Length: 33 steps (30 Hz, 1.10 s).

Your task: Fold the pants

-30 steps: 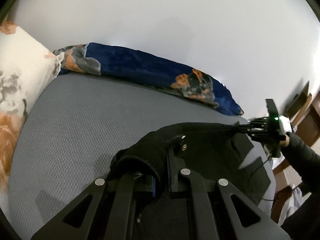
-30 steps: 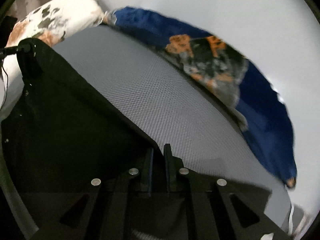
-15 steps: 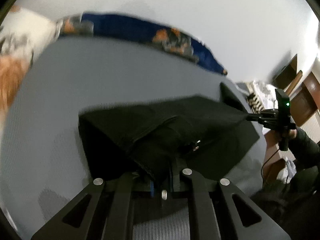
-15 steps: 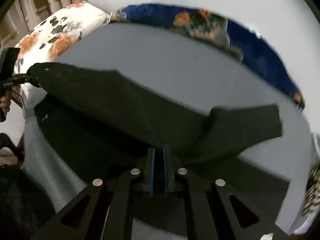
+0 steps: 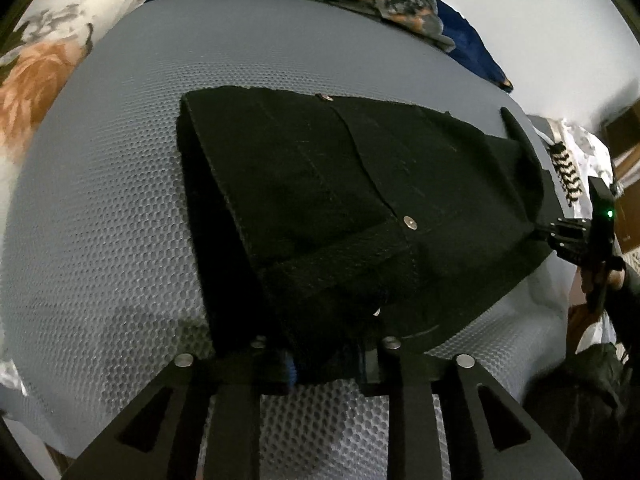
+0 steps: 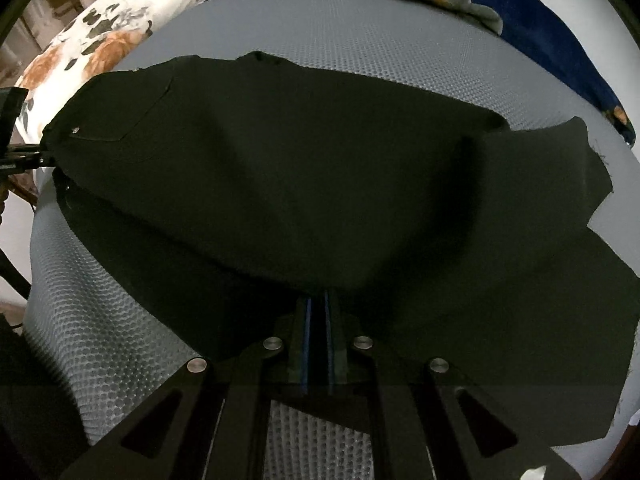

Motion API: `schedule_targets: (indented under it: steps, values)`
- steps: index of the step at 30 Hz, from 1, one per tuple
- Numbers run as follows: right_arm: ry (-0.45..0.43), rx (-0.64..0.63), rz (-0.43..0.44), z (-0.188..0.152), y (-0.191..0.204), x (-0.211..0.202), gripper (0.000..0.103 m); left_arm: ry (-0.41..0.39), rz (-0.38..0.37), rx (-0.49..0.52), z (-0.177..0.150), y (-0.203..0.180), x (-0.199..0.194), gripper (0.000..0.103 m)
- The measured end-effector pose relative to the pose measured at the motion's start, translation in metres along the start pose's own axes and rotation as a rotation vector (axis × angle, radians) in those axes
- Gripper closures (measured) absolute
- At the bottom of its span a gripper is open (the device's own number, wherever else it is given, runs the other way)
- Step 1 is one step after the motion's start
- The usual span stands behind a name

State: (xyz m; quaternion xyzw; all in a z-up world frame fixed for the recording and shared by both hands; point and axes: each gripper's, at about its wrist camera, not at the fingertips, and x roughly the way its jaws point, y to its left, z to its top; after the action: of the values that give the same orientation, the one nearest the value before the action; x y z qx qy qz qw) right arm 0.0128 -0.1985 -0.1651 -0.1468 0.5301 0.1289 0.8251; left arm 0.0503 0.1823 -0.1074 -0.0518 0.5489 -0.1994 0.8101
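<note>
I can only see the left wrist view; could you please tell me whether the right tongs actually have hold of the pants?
Observer: Yes. In the right wrist view the right tongs are shut, with an edge of the black pants pinched between the pads.
Operator: Thank you. Where does the leg end lie?
Observer: The leg end lies spread flat on the grey mattress, on the side nearest the blue blanket.
</note>
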Motion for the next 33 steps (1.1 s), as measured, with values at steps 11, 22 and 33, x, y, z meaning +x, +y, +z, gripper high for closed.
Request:
schedule_targets:
  steps: [11, 22, 33]
  values:
    - [-0.014, -0.004, 0.018, -0.001, -0.003, 0.001, 0.096, -0.031, 0.163, -0.046, -0.002, 0.005, -0.037, 0.031]
    - [-0.027, 0.004, 0.047, 0.006, -0.006, 0.004, 0.096, -0.076, -0.024, -0.390, -0.013, 0.013, -0.074, 0.032]
    - [-0.029, 0.001, 0.041, 0.006, -0.005, 0.002, 0.096, 0.014, -0.090, -0.633, -0.024, 0.018, -0.004, 0.064]
